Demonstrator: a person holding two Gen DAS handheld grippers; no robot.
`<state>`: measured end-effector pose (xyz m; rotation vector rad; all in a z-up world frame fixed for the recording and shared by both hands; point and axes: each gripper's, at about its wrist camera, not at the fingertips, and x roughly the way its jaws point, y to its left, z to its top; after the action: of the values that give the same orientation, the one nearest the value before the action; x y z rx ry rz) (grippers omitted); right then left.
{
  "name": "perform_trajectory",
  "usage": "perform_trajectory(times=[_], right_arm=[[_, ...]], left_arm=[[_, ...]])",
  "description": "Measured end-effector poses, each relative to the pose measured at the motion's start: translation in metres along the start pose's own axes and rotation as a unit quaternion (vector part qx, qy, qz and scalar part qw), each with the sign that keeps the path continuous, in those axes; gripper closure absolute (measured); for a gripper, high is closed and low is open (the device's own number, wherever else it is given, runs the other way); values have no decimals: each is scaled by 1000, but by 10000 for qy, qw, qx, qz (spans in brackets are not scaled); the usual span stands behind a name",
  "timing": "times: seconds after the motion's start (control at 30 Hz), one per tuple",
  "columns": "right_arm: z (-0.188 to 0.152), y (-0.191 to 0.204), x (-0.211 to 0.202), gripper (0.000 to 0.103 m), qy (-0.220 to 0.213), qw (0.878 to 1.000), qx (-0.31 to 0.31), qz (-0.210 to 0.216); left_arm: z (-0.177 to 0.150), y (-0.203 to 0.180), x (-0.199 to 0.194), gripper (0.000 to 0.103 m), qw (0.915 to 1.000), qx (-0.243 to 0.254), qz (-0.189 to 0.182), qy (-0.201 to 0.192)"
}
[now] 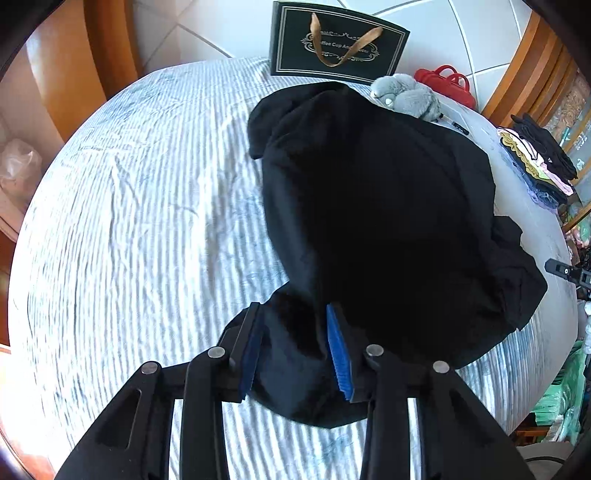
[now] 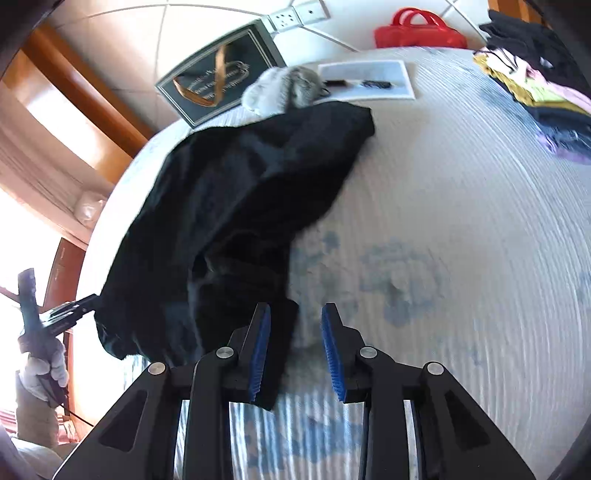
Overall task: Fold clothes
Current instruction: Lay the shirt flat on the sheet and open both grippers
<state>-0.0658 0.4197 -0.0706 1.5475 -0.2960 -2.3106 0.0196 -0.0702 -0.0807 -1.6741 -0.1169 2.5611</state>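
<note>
We note the left tongs spread around a black garment edge; the right tongs gape empty. Risk: hem slips, fold bunches on bed.

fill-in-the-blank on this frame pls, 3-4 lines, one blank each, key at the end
1. The garment lying on the striped bed sheet is ____ in colour.
2. The left tool has its jaws ____ around a fold of that garment.
3. The handbag beyond the bed is ____.
4. The plush toy by the garment's far edge is ____.

Missing words: black; open; red; grey
</note>
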Motion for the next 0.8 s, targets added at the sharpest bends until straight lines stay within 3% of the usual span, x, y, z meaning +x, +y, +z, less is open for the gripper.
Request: perform_trajectory(times=[0.13, 0.27, 0.4, 0.43, 0.47, 0.53, 0.57, 0.6, 0.7, 0.8], right_arm=[[-11, -5, 17, 73, 235, 9997, 68, 41], [-8, 1, 40, 63, 373, 9992, 118, 106], [-5, 11, 66, 63, 607, 9979, 83, 199], [-5, 16, 71, 71, 647, 9977, 17, 197], [-6, 24, 72, 93, 648, 9977, -96, 186], [-7, 38, 62, 94, 483, 9982, -353, -71], [-7, 45, 55, 96, 370, 9978, -487, -243], [-7, 49, 44, 97, 211, 9976, -544, -381], [-9, 34, -18, 98, -582, 9950, -155, -802], [-20, -12, -76, 98, -1180, 9785, 577, -1589]], left_arm=[[-18, 14, 4, 68, 9998, -172, 25, 134], [-30, 19, 10, 68, 9994, -261, 43, 235], [-36, 14, 23, 68, 9991, -218, 20, 364], [-37, 12, 26, 68, 9990, -203, 12, 388], [-38, 10, 29, 68, 9990, -187, -5, 395], [-37, 5, 32, 71, 9990, -153, 0, 421], [-36, 2, 32, 85, 9990, -113, -37, 437], [-35, -2, 31, 92, 9990, -61, -75, 432], [-29, -14, 13, 93, 9993, 169, -212, 244], [-19, -21, -9, 93, 9985, 292, -472, -5]])
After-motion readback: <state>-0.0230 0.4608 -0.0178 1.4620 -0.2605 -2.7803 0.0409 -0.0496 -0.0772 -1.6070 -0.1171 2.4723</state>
